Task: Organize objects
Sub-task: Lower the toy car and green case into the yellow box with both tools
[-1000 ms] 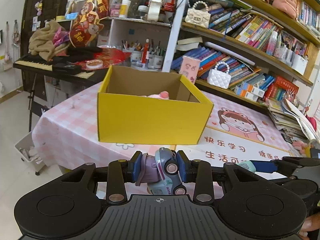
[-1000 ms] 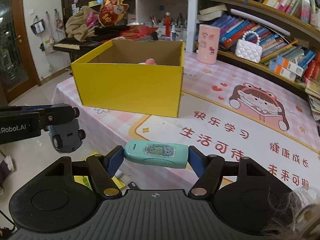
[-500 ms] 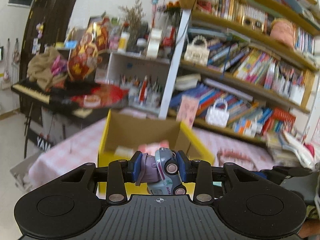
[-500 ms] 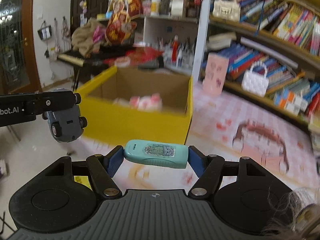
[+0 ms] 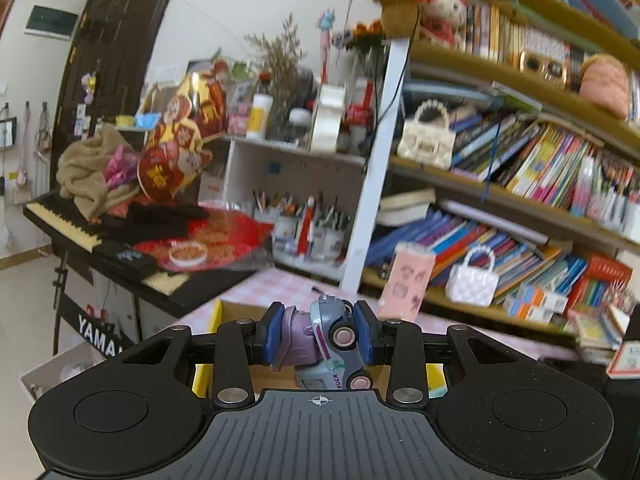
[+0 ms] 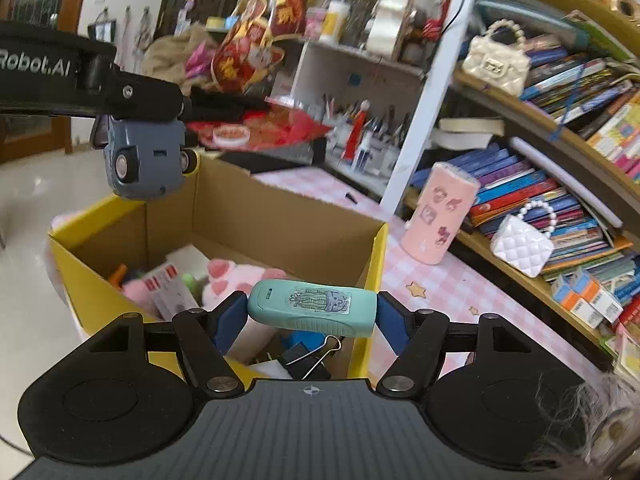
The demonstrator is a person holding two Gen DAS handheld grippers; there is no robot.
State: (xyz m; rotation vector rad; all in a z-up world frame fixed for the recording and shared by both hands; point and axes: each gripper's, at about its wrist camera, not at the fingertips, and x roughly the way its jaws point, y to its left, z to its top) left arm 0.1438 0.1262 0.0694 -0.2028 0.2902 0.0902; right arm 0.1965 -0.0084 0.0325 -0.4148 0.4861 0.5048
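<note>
Where the toy car (image 5: 334, 338) blocks it, yellow box (image 5: 216, 316) interior mostly hidden.

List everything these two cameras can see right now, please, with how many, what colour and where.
Toy car: one, grey-blue, held above the box.
Teal case: one, held over the box's near edge.
Box: one, yellow, open, on the table.
Plush toy: one, pink, inside the box.
Binder clip: one, black, inside the box.
Pink cylinder: one, on the table beside the box.
White handbag: one, lower shelf.
Left hand-held gripper: black, blue pads, shut on the car.
Right hand-held gripper: black, blue pads, shut on the case.
</note>
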